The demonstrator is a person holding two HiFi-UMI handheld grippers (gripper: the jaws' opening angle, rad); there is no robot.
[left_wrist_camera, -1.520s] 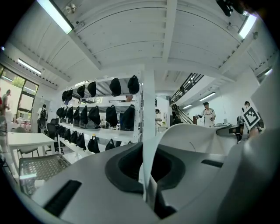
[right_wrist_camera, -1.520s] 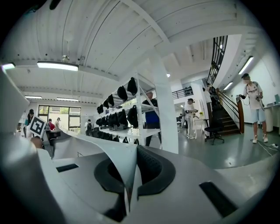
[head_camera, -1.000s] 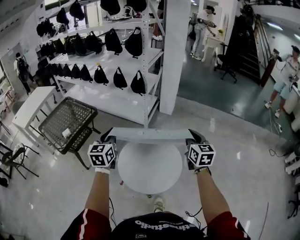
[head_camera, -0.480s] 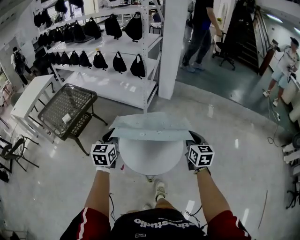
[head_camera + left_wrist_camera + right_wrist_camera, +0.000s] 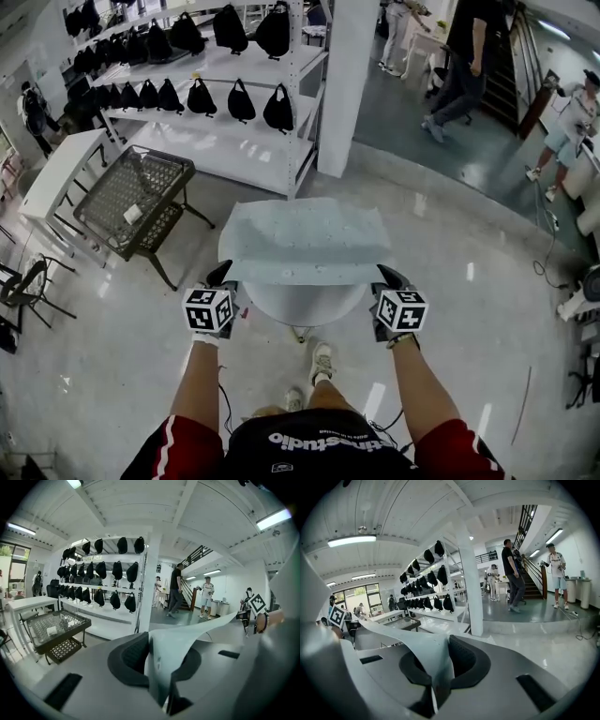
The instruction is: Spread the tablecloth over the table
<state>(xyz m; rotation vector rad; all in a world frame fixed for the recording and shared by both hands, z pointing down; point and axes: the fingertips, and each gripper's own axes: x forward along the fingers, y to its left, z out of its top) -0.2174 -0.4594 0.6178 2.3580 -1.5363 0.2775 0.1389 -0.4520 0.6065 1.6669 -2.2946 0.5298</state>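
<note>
Release step seemingly in hand: left gripper [image 5: 223, 277] and right gripper [image 5: 386, 277], jaws just opening narrowly, straddle near corners of the tablecloth [image 5: 305, 234] over the round table [image 5: 305, 306]; next, withdraw clear.

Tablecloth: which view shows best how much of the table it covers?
Head view: the whole tablecloth lies over the far part of the table, near rim bare. The left gripper view and right gripper view each show just one corner, close up.

The tablecloth [image 5: 305, 239] in the middle is pale blue-grey with tiny dark dots. The round desk [image 5: 305, 303] is white. The floor [image 5: 469, 319] is shiny pale grey. At the upper left, black bags [image 5: 241, 100] hang on a white shelf [image 5: 216, 145]. The shirt [image 5: 319, 459] at the bottom is black with red sleeves.
</note>
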